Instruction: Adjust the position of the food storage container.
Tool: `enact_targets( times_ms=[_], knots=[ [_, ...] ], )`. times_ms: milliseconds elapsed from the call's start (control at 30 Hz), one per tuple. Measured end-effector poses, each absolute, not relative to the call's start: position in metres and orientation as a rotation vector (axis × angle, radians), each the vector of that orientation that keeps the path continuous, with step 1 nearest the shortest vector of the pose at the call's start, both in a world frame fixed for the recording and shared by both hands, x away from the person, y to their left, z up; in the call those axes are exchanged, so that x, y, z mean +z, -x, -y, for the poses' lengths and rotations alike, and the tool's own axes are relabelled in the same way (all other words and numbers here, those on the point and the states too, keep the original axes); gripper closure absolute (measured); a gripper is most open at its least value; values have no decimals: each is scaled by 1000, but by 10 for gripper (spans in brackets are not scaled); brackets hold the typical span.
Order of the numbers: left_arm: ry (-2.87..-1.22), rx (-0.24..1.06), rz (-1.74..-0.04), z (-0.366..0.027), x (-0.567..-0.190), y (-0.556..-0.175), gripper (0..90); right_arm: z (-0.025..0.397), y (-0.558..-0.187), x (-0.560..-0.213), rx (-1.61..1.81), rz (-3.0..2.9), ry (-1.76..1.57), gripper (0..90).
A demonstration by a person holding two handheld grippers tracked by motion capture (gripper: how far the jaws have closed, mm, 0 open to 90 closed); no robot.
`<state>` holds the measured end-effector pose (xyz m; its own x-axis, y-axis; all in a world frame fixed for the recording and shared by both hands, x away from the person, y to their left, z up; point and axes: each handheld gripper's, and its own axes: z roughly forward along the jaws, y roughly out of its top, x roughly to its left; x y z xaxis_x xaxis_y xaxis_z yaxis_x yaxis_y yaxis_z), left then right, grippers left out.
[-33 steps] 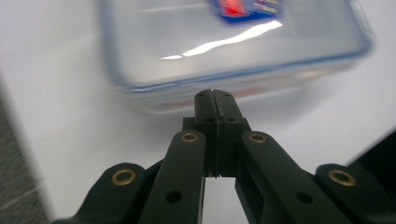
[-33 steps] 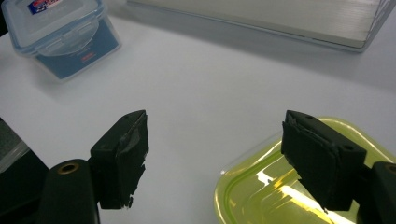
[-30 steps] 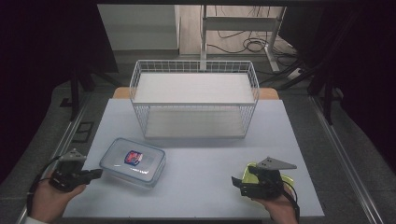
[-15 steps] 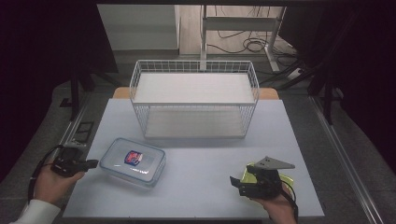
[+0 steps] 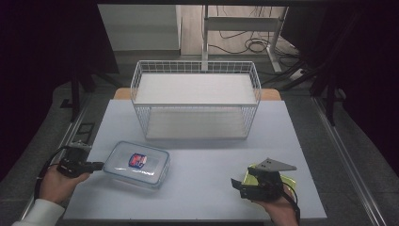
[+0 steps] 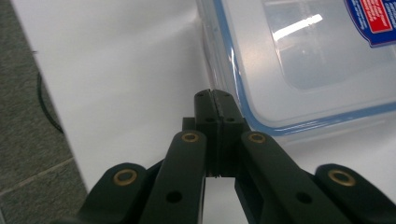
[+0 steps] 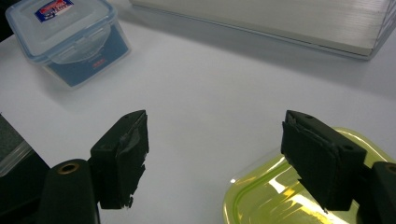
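Note:
A clear lidded container (image 5: 136,163) with a blue seal and a red-and-blue label lies at the table's front left. My left gripper (image 5: 99,165) is at its left edge. In the left gripper view the jaws (image 6: 217,100) are shut with nothing between them, and their tips sit right beside the container's rim (image 6: 303,56). At the front right my right gripper (image 5: 237,187) stands open over the edge of a yellow-green container (image 5: 284,181). In the right gripper view the gripper (image 7: 222,154) has wide-apart jaws, with the yellow-green lid (image 7: 271,200) below its right jaw.
A white wire rack (image 5: 195,99) with two shelf boards stands at the back middle of the white table (image 5: 202,155). Its lower board (image 7: 280,23) shows at the top of the right gripper view, with the clear container (image 7: 65,32) at the upper left.
My left gripper has moved slightly forward and in toward the clear container's left edge. The right gripper has barely shifted.

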<state>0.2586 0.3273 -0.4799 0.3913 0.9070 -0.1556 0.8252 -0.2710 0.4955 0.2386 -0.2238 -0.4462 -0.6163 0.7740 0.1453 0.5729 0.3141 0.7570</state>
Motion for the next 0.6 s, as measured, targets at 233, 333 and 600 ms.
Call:
enact_targets(
  times_ms=[233,333,600],
  knots=[
    [-2170,187,-1433,-314,-480,-253,900,222,-239,-446,1191,-2344,-1219,232],
    [-2173,174,-1413,-308,-480,-251,900,223,-239,-446,1192,-2344,-1222,232],
    [-2182,152,-1373,-294,-481,-248,900,223,-239,-445,1195,-2338,-1222,232]
  ],
)
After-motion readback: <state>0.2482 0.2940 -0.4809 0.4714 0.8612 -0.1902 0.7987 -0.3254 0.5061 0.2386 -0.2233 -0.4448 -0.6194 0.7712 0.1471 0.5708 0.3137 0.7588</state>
